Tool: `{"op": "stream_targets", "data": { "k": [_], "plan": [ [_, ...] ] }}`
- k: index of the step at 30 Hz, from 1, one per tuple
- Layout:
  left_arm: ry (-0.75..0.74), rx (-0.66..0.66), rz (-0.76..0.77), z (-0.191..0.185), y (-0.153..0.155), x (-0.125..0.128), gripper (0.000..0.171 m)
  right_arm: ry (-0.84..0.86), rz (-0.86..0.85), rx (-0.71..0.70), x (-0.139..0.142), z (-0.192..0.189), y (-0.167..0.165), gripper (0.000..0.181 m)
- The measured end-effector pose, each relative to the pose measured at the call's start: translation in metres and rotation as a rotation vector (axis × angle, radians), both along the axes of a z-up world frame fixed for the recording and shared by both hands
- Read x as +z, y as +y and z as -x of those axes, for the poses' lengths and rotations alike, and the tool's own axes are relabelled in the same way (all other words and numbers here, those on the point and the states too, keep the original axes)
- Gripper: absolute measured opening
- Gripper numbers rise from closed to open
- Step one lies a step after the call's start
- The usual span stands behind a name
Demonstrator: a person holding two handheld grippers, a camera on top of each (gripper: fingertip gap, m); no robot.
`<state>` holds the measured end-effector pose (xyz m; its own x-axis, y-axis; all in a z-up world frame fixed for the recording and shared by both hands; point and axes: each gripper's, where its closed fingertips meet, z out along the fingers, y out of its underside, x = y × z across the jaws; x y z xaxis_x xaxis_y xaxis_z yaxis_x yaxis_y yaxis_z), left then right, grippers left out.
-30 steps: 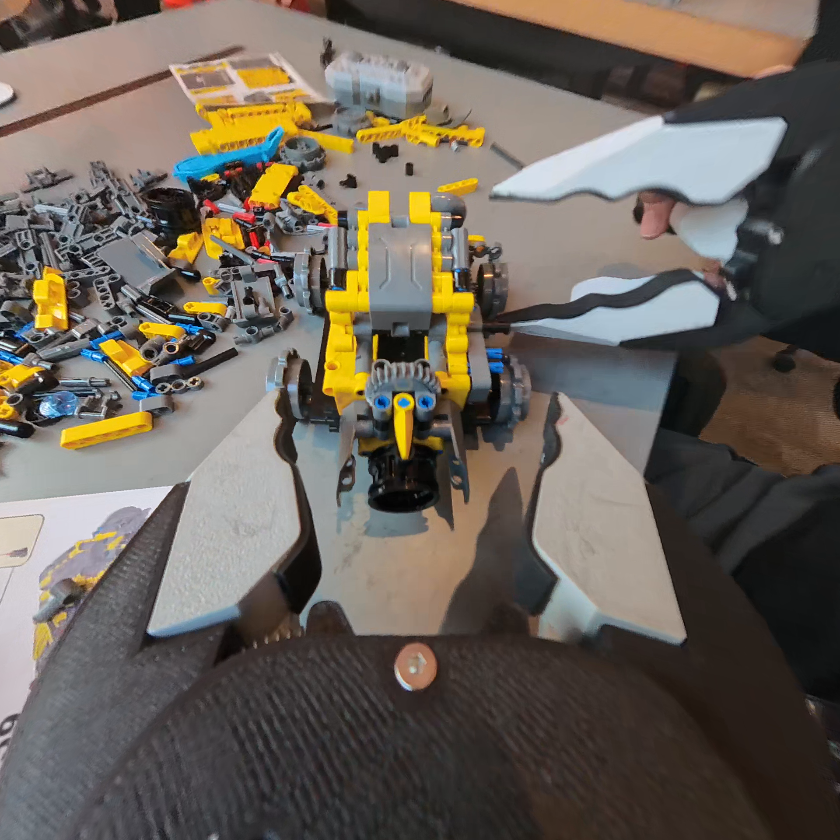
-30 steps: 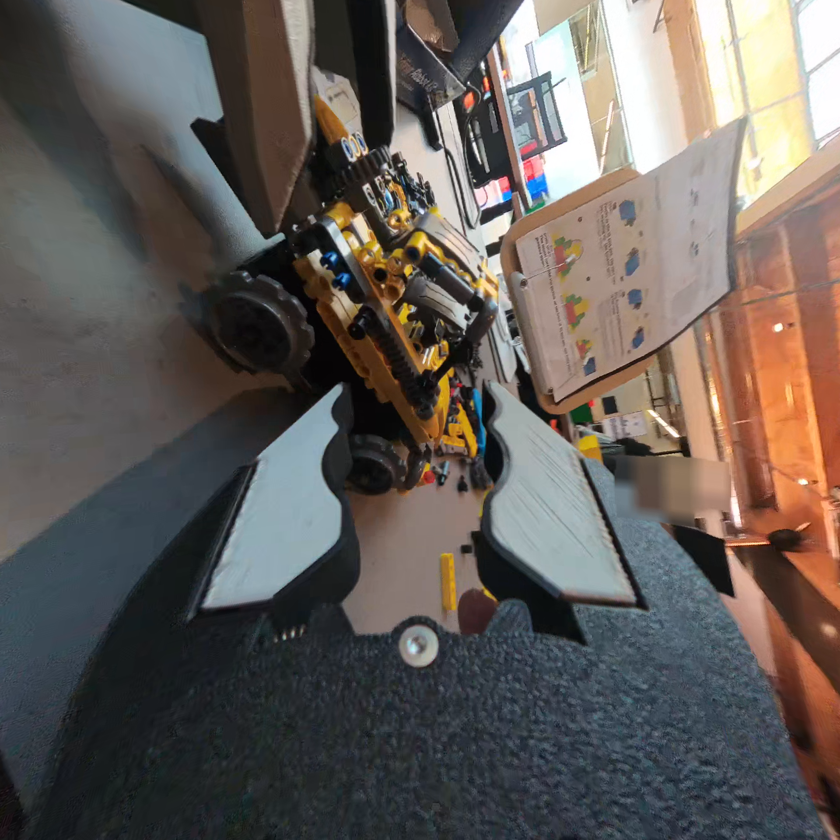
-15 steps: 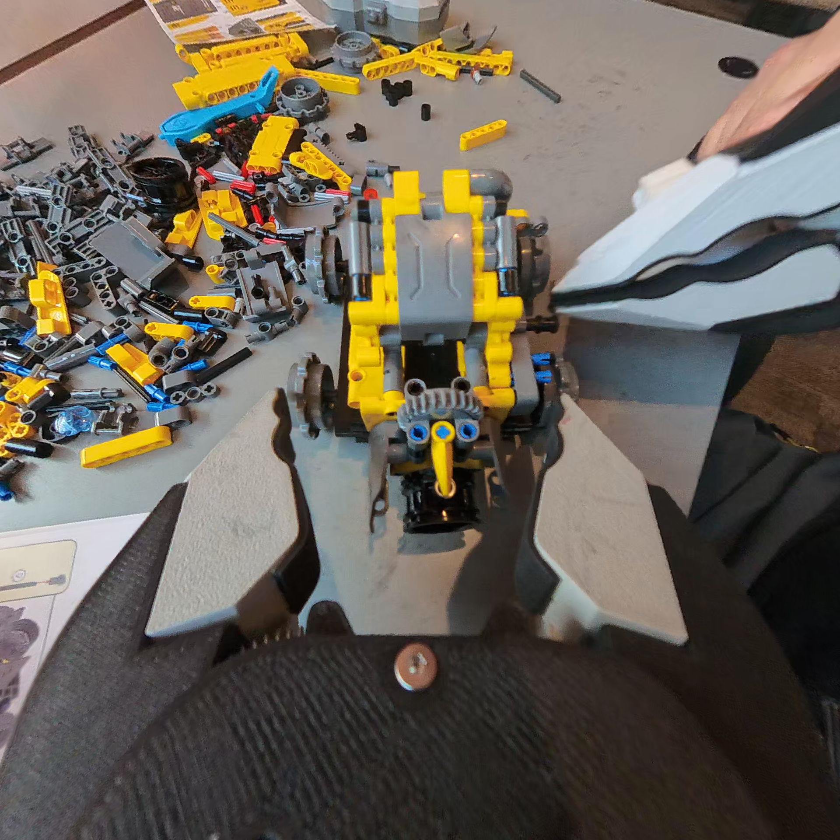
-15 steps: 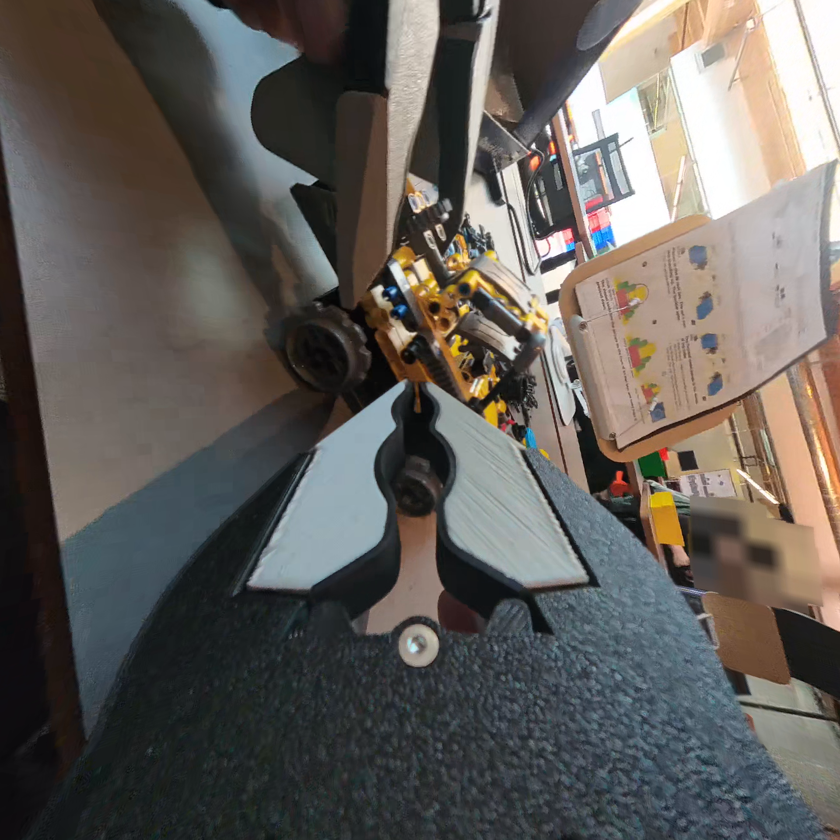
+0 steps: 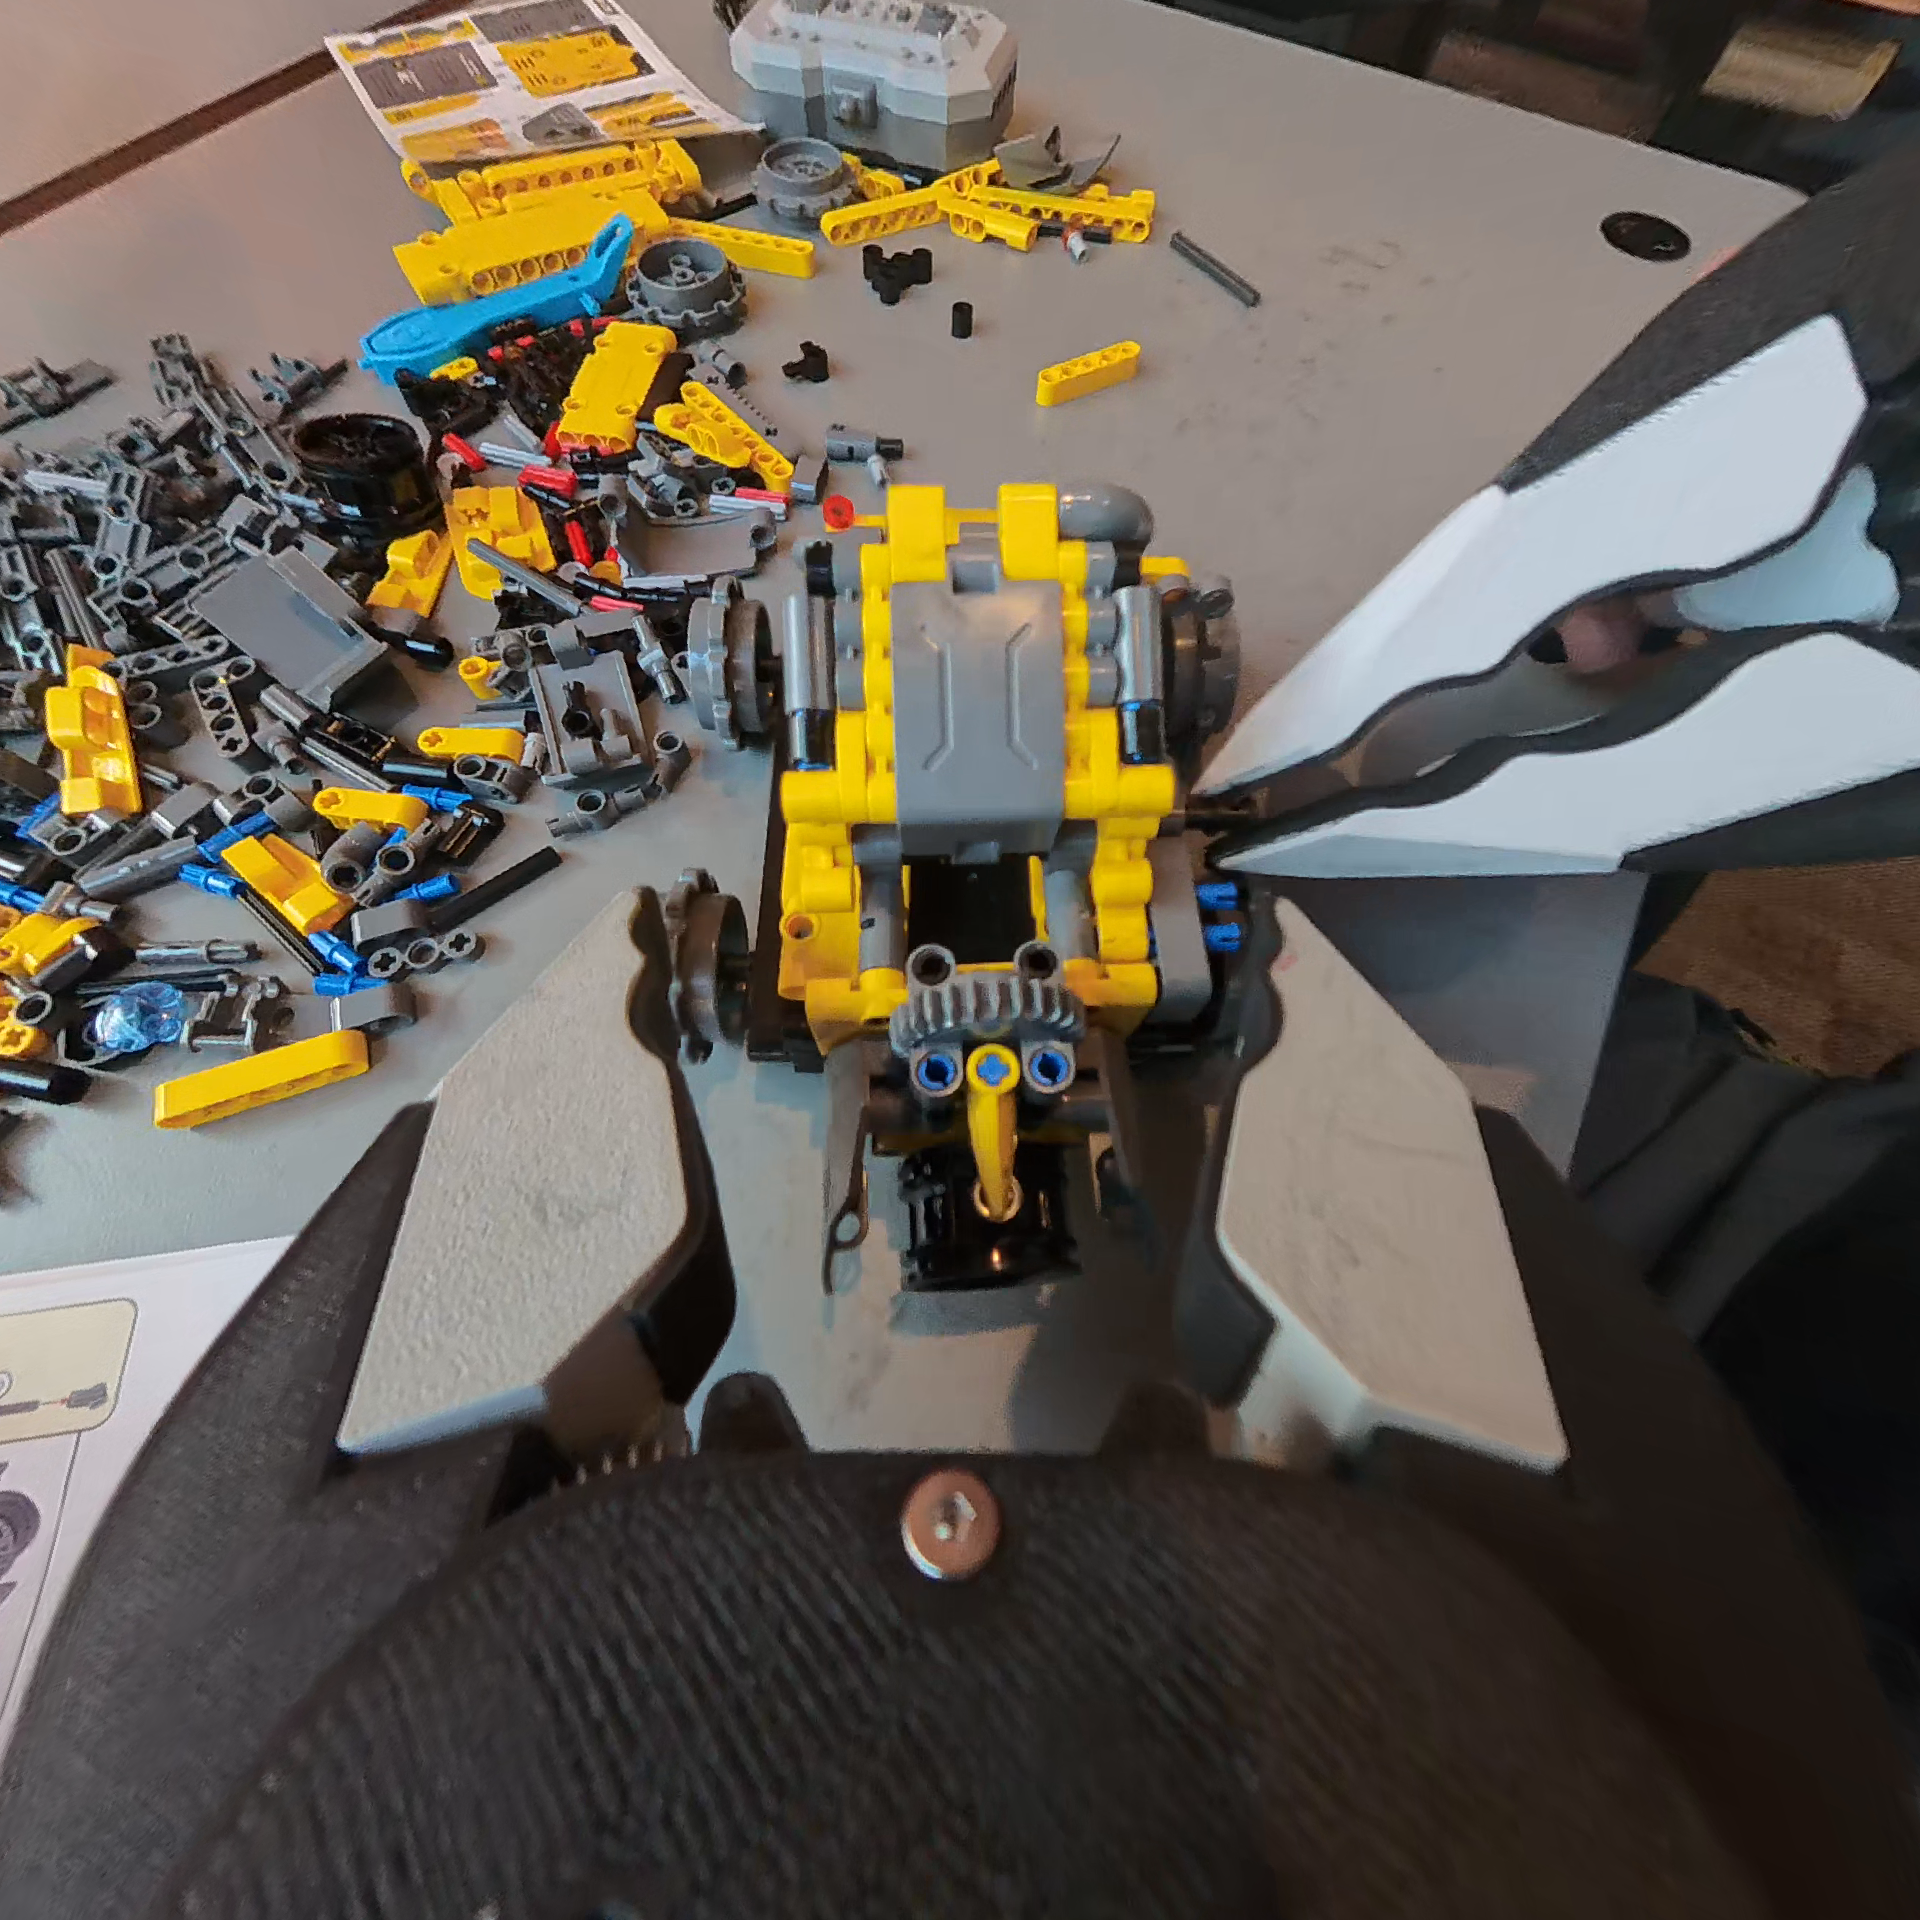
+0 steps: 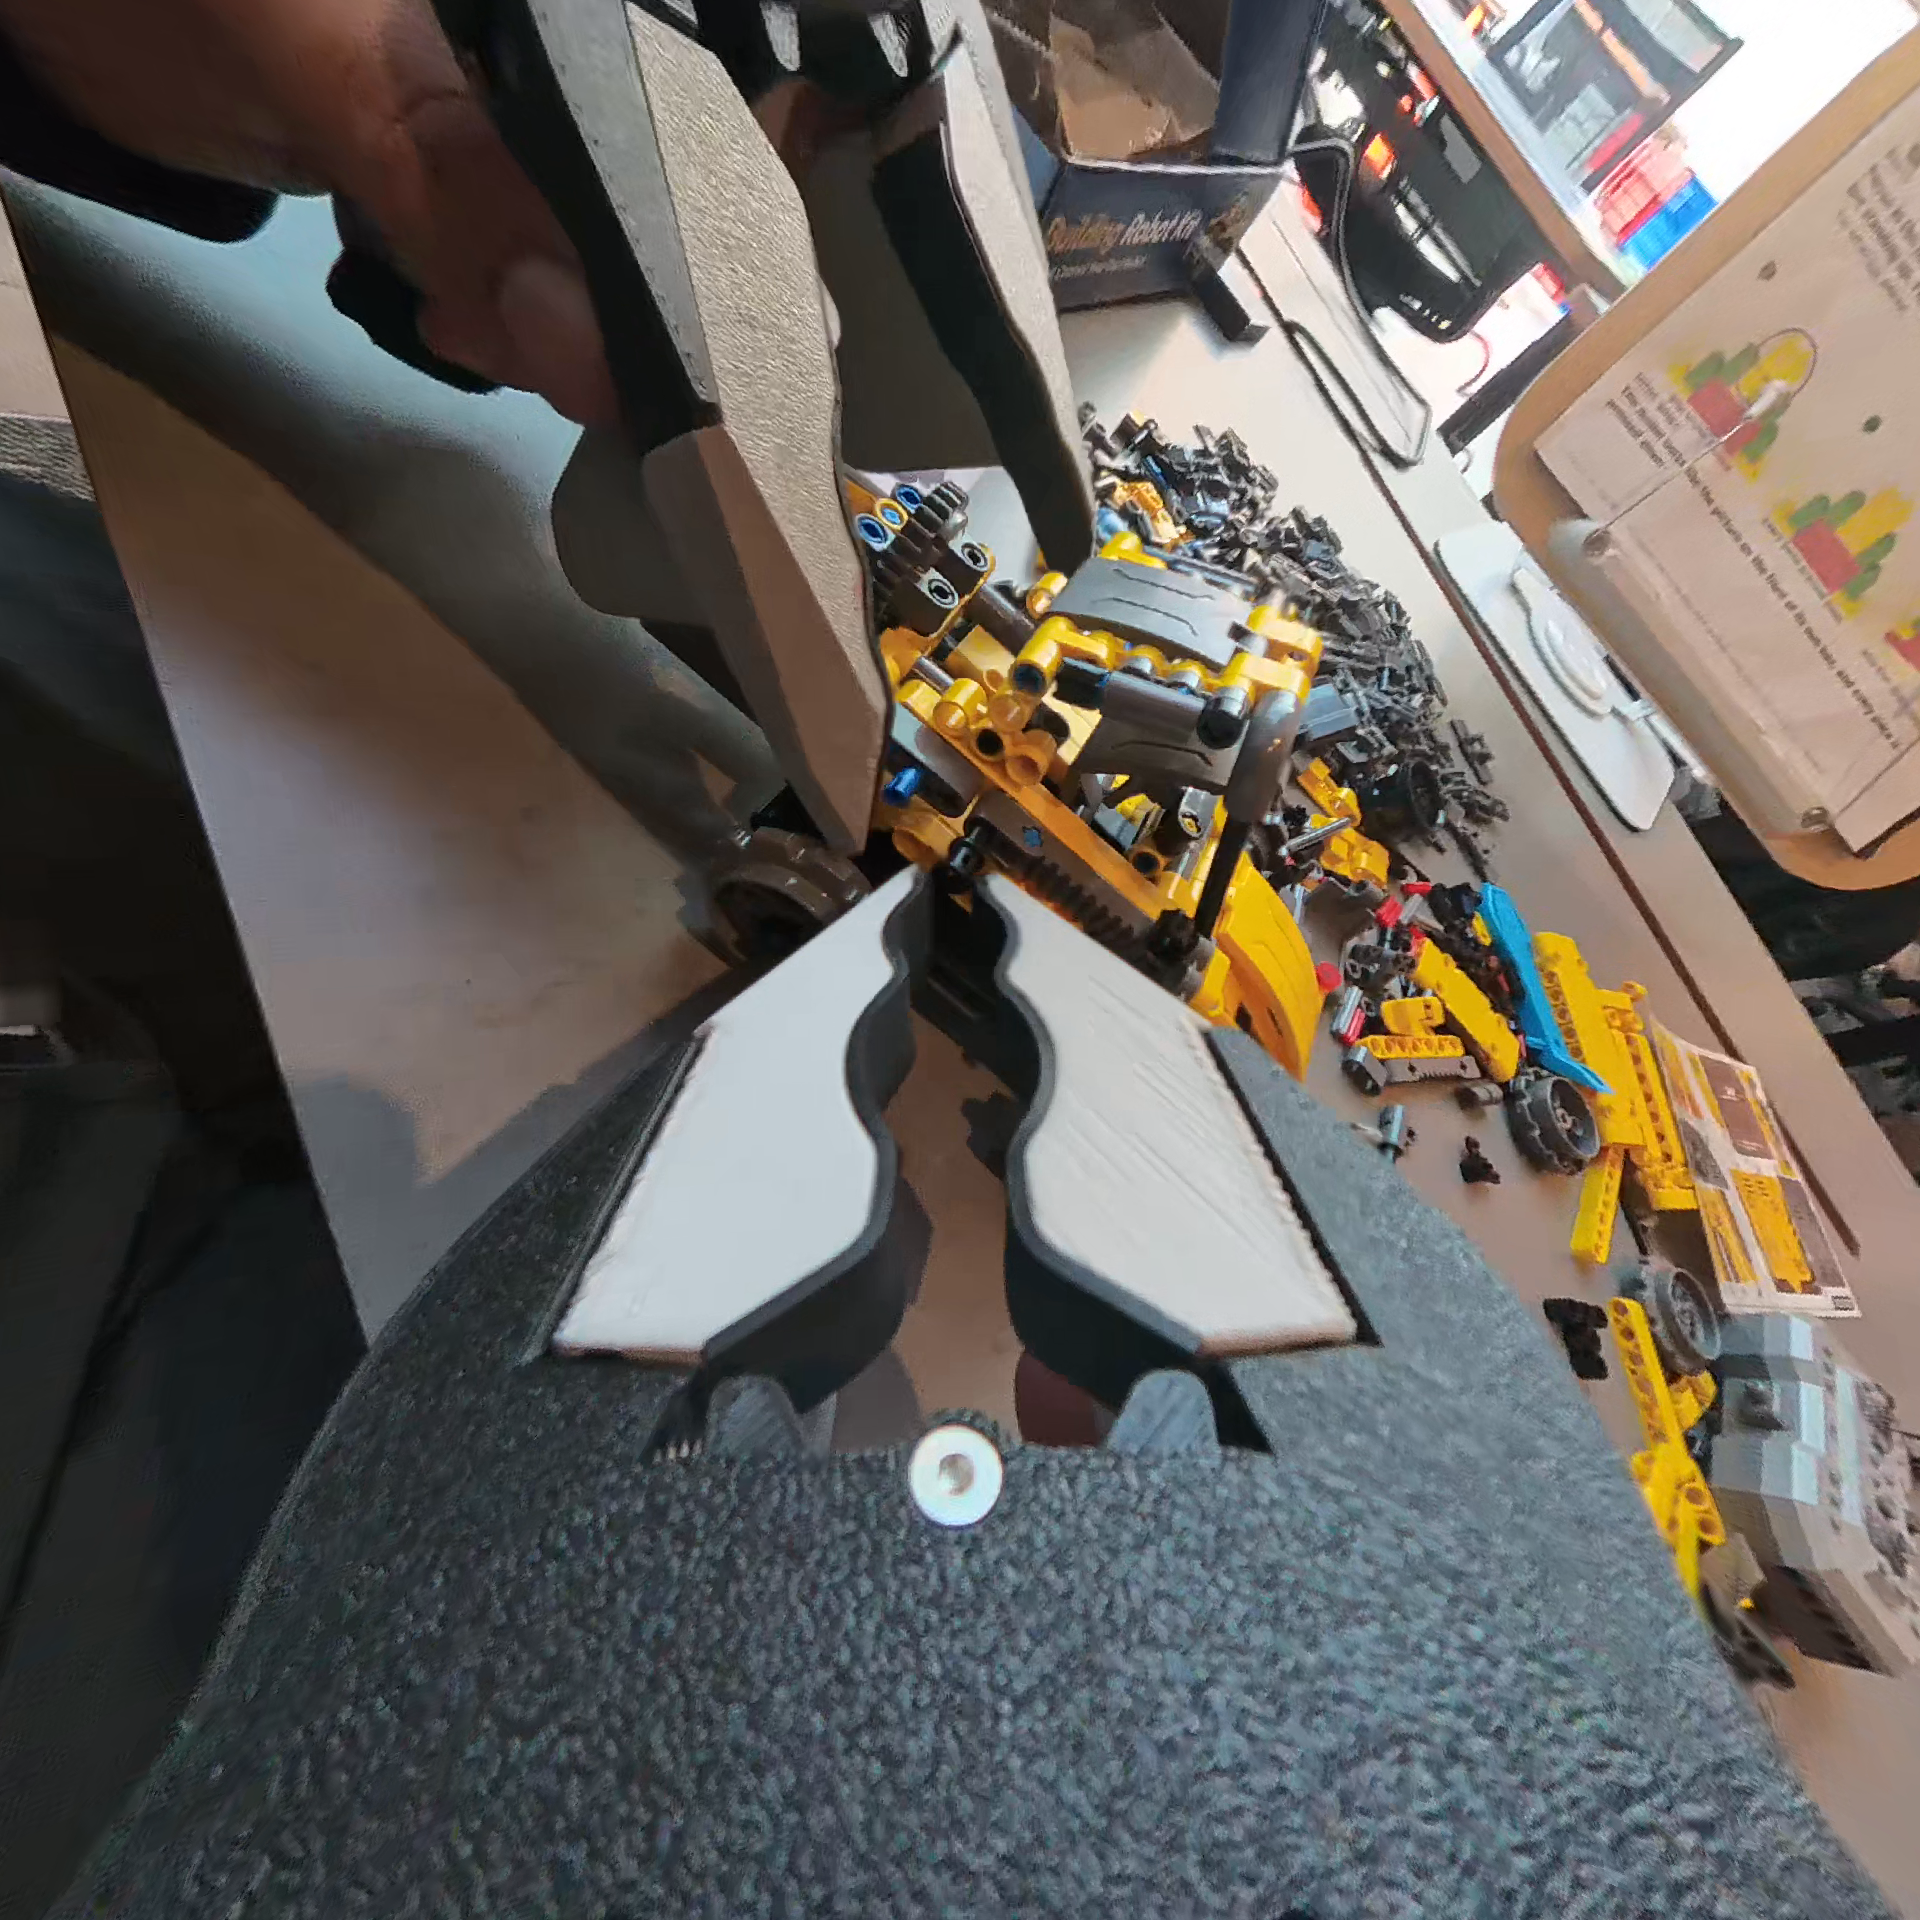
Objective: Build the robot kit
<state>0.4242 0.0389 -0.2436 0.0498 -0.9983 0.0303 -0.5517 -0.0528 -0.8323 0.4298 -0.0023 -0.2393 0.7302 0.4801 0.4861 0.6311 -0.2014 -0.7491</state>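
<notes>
A yellow and grey brick vehicle model (image 5: pixel 977 707) stands on the grey table (image 5: pixel 1351 312). My left gripper (image 5: pixel 956 914) is open, its fingers straddling the model's near end beside the grey toothed wheels (image 5: pixel 707 966). My right gripper (image 5: pixel 1216 826) comes in from the right, shut on a short black axle (image 5: pixel 1231 805) that sticks out of the model's right side. In the right wrist view the right gripper (image 6: pixel 954 878) pinches at the model (image 6: pixel 1143 665) just by a dark wheel (image 6: pixel 779 904). One finger (image 6: pixel 758 468) of the left gripper lies against the model's side there, with a hand behind it.
A pile of loose grey, black and yellow pieces (image 5: pixel 260 727) covers the table's left. A blue piece (image 5: pixel 488 312), a grey block (image 5: pixel 873 62) and a leaflet (image 5: pixel 520 73) lie beyond. A booklet (image 5: pixel 62 1403) lies near left. The table edge (image 5: pixel 1507 935) runs close on the right. A clipboard (image 6: pixel 1766 468) stands behind.
My left gripper has moved forward so its fingers now flank the model. My right gripper went from open to shut and now pinches the axle at the model's side.
</notes>
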Motion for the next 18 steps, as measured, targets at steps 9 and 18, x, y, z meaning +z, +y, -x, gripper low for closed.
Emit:
{"op": "stream_targets", "data": {
  "k": [9, 18],
  "plan": [
    [0.018, -0.008, -0.001, -0.0061, -0.0002, -0.0052, 0.109, -0.036, -0.016, 0.001, 0.0020, 0.0011, 0.0006, 0.008],
    [-0.008, -0.004, -0.018, -0.0059, -0.0024, -0.0044, 0.105, -0.049, 0.127, 0.031, 0.0011, 0.0021, 0.0004, 0.005]
  ]
}}
